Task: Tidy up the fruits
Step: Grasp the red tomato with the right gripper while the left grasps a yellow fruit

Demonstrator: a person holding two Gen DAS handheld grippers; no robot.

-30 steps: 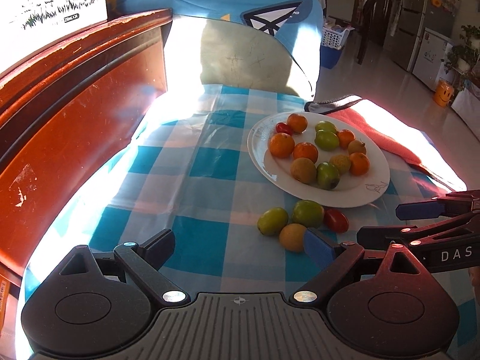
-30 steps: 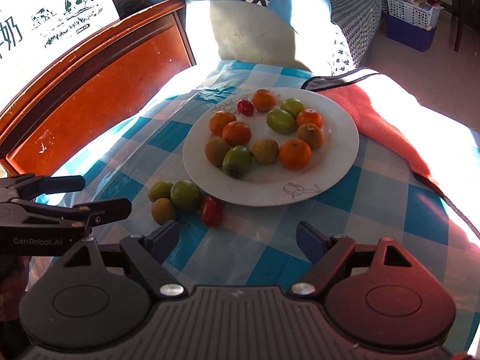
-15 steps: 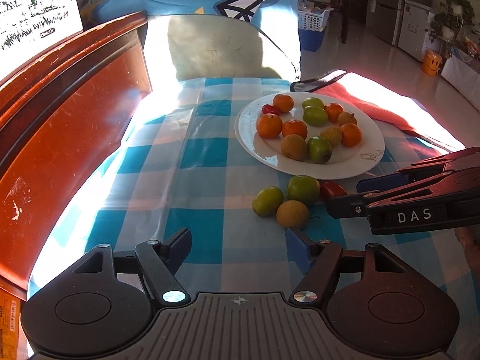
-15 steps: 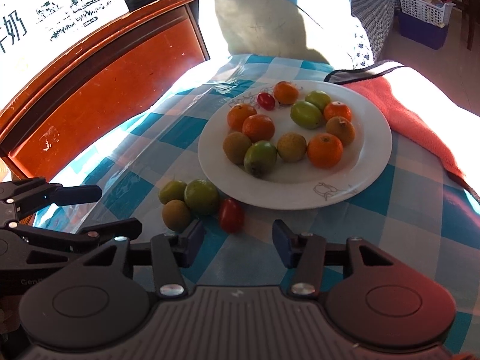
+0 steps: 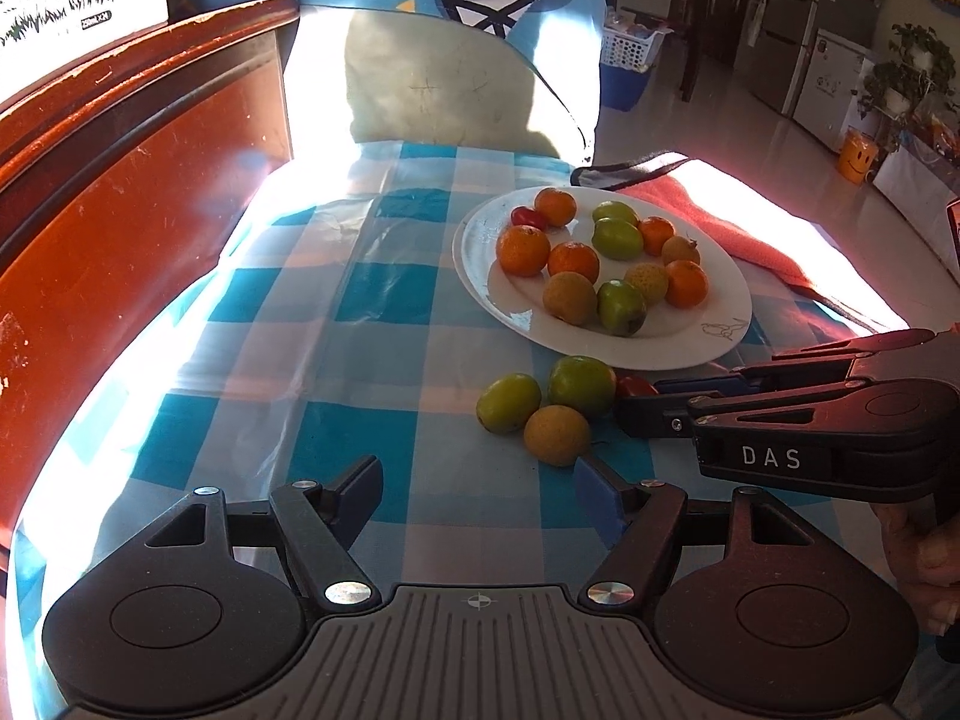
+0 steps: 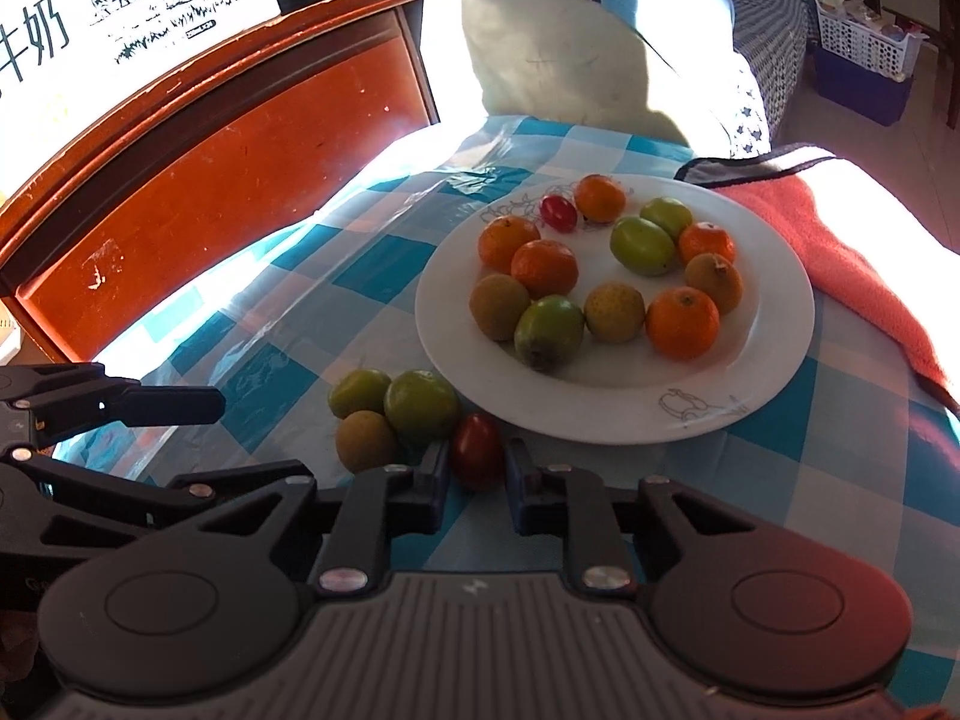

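A white plate [image 5: 690,354] [image 6: 600,420] on the blue checked cloth holds several oranges, green fruits, brown fruits and one small red tomato. In front of it on the cloth lie two green fruits [image 6: 359,393] [image 6: 422,407], a brown fruit [image 5: 557,435] [image 6: 366,441] and a red tomato [image 6: 477,450] [image 5: 636,385]. My right gripper [image 6: 477,468] [image 5: 636,405] is shut on this red tomato, a pad on either side, low at the cloth. My left gripper [image 5: 477,492] [image 6: 264,438] stands open and empty, just short of the brown fruit.
A red-brown wooden board [image 5: 120,210] runs along the left edge of the cloth. An orange towel [image 5: 750,228] [image 6: 870,252] lies right of the plate. A pale cushion [image 5: 438,90] stands at the far end. A person's hand [image 5: 924,546] holds the right gripper.
My right gripper came in low toward the loose fruits and its jaws shut on the red tomato. My left gripper's jaws narrowed somewhat and stayed where they were.
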